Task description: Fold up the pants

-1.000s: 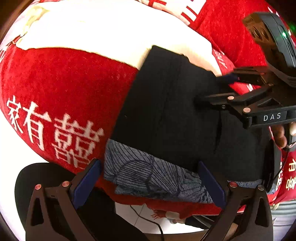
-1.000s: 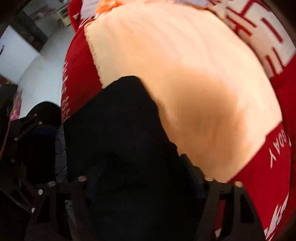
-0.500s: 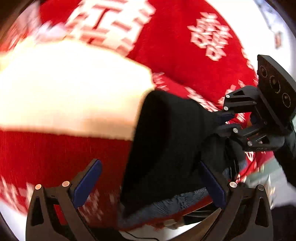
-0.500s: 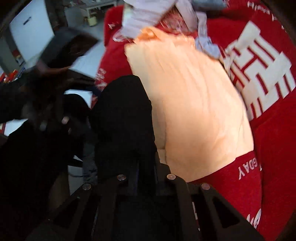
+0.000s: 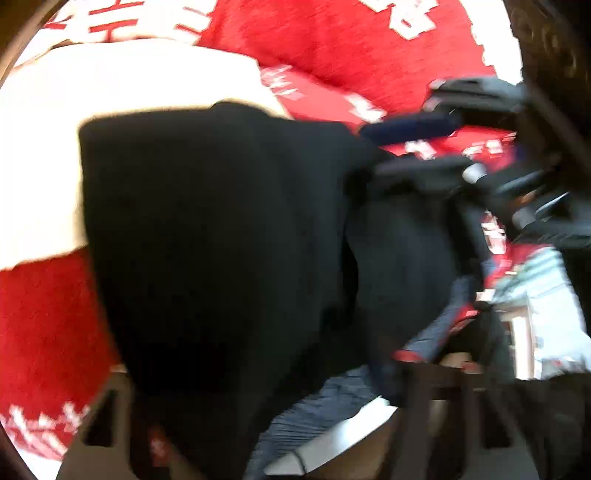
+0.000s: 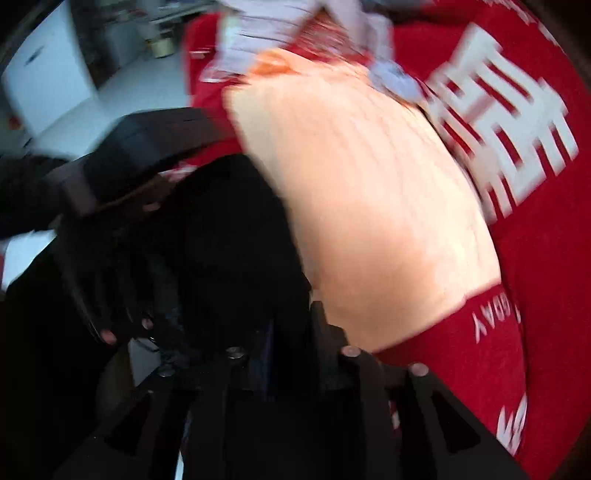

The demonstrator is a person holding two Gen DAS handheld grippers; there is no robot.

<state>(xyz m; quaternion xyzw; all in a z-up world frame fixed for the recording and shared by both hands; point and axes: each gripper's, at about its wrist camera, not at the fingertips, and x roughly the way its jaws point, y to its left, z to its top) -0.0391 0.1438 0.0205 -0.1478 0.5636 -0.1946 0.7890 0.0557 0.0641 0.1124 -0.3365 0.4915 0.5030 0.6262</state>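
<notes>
The black pants (image 5: pixel 221 240) fill the middle of the blurred left wrist view, folded and lifted off the red bedspread. They cover my left gripper's fingers, so its state is hidden. My right gripper (image 5: pixel 417 147) shows at the right of that view, its blue pads at the pants' right edge. In the right wrist view my right gripper (image 6: pixel 288 332) is shut on the black pants (image 6: pixel 229 229). The left gripper's body (image 6: pixel 140 147) is at the left there.
A red bedspread (image 5: pixel 362 48) with white characters lies under everything. A cream-white cloth (image 6: pixel 369 206) is spread on it beside the pants. A grey patterned garment (image 5: pixel 314 410) lies under the pants at the bed's edge. Light clothes (image 6: pixel 295 26) are piled at the far end.
The right gripper closed on the pants' edge. Both grippers swung and lifted the pants, which now cover the left gripper's fingers. The views have turned and blurred.
</notes>
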